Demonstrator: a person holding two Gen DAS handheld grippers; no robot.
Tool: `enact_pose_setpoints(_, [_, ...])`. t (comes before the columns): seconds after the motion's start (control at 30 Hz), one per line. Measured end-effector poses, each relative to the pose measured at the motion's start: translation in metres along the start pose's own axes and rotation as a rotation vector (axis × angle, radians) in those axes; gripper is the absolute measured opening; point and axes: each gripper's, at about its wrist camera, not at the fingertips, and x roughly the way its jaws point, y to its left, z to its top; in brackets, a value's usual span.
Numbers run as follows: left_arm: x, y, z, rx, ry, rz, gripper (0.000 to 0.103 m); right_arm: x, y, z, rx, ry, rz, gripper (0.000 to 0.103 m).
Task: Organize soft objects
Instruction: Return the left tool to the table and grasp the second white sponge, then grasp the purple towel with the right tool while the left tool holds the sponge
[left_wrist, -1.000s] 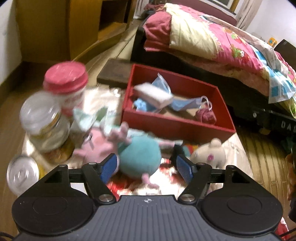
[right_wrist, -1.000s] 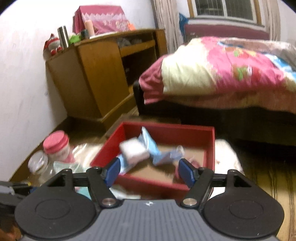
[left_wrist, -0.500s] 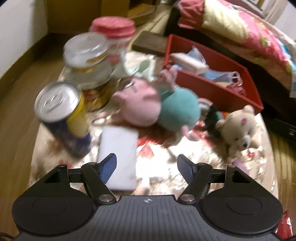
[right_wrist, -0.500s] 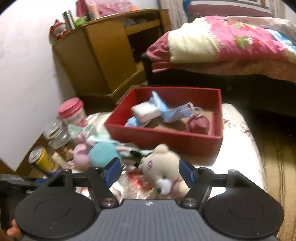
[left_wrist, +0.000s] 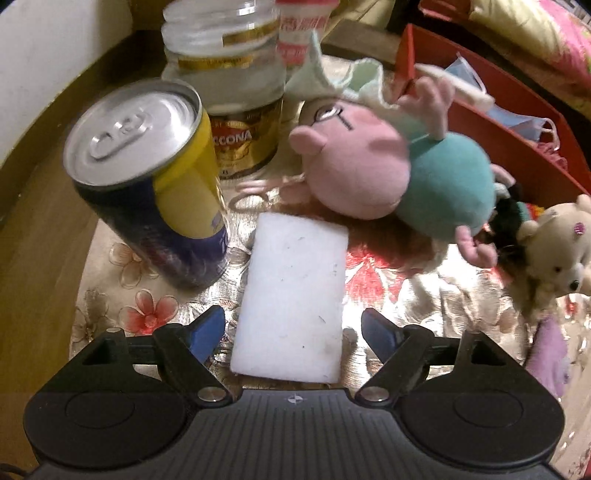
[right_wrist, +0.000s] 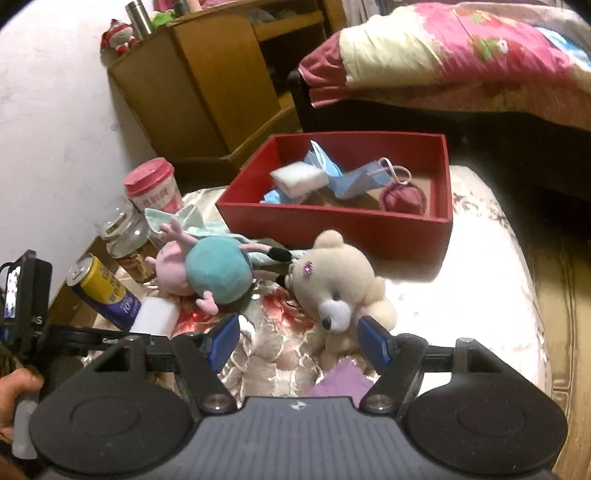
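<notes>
Down at the left gripper (left_wrist: 291, 330), the 2 blue fingers (left_wrist: 205, 332) stand spread wide, one on each side of the near end of a white sponge block (left_wrist: 293, 301) that lies flat on the flowered counter (left_wrist: 391, 273); neither pad appears to touch it yet. Likewise the right gripper (right_wrist: 297, 339) is spread, its fingers (right_wrist: 371, 341) flanking the lower body of a cream teddy bear (right_wrist: 338, 278), with a purple cloth (right_wrist: 341, 382) just beneath.

The step in hand looks like the reach: 2 soft things are lined up, nothing is held. Next, each gripper probably needs to ease a little forward and down, then close gently, since sponge and plush will squash and can slip out.

Just left of the sponge stands a yellow and blue can (left_wrist: 147, 188), close enough that the left finger could knock it. Behind it are a glass jar (left_wrist: 236, 92) and a pink-lidded cup (right_wrist: 153, 186). A pink and teal pig plush (left_wrist: 395, 173) lies beyond the sponge, still to be sorted.

Farther back, the red box (right_wrist: 332, 225) already holds a white pad, blue face masks and a maroon yarn ball, so it is likely the destination.
</notes>
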Motion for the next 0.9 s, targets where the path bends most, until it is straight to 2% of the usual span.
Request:
enact_pose_setpoints(0.07, [0.001,-0.002,0.001,-0.005,-0.012,-0.006,0.077,0.0,-0.002,0.0,0.004,0.002,0.005,0.047])
enact_pose_setpoints(0.2, [0.001,-0.014,-0.001,0.045,-0.023,0.03,0.071,0.005,-0.007,-0.003,0.017,0.025,-0.014,0.047])
enact_pose_setpoints(0.27, [0.0,-0.022,-0.004,0.085,-0.03,0.052,0.057,0.008,-0.011,-0.008,0.031,0.044,-0.031,0.047])
enact_pose_setpoints(0.4, [-0.006,-0.03,-0.012,0.113,-0.027,0.008,0.053,0.015,-0.021,-0.023,0.087,0.101,-0.061,0.047])
enact_pose_setpoints(0.53, [-0.014,-0.035,-0.02,0.12,-0.01,-0.055,0.052,0.027,-0.025,-0.039,0.113,0.157,-0.141,0.047])
enact_pose_setpoints(0.67, [-0.024,-0.041,-0.023,0.144,-0.033,-0.071,0.052,0.036,-0.023,-0.05,0.168,0.205,-0.118,0.048])
enact_pose_setpoints(0.8, [-0.028,-0.044,-0.026,0.149,-0.03,-0.096,0.052,0.052,0.003,-0.058,0.081,0.221,-0.126,0.048])
enact_pose_setpoints(0.9, [-0.027,-0.046,-0.027,0.162,-0.03,-0.094,0.052,0.064,0.015,-0.066,-0.011,0.229,-0.181,0.05])
